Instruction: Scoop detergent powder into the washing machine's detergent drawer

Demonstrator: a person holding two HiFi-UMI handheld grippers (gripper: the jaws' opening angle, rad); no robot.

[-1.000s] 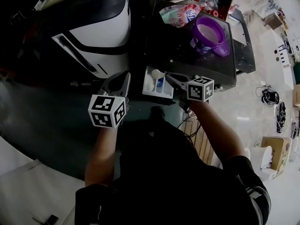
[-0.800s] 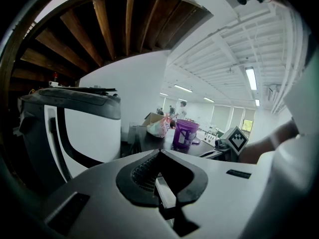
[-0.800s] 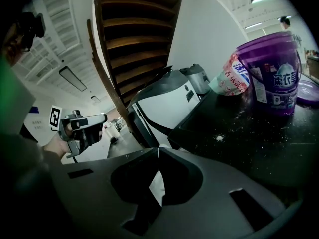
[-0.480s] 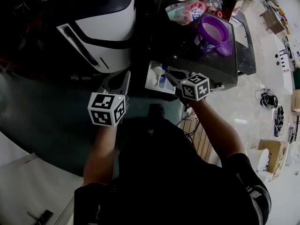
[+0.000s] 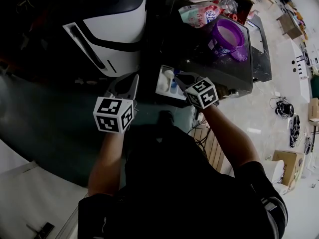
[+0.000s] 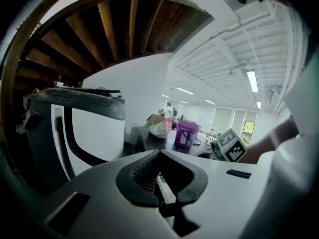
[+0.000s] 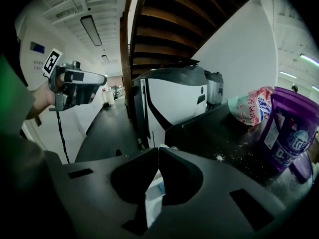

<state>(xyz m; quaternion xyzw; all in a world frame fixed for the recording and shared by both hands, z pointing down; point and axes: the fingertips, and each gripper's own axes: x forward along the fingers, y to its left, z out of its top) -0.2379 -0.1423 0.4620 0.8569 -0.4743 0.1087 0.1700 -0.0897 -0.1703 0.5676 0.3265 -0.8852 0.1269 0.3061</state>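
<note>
My right hand-held gripper [image 5: 179, 78] clenches the scoop [image 5: 168, 75] over the drawer [image 5: 161, 89], while my left hand-held gripper [image 5: 131, 80] hangs clenched, empty.

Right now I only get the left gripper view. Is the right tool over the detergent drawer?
Observer: Yes. In the head view the right tool hangs over the open detergent drawer.
Operator: Carrying anything?
Observer: Its jaws look shut on a white scoop, with the bowl above the drawer.
Operator: Any spill?
Observer: The right gripper view shows white specks on the dark top beside the purple tub.
</note>
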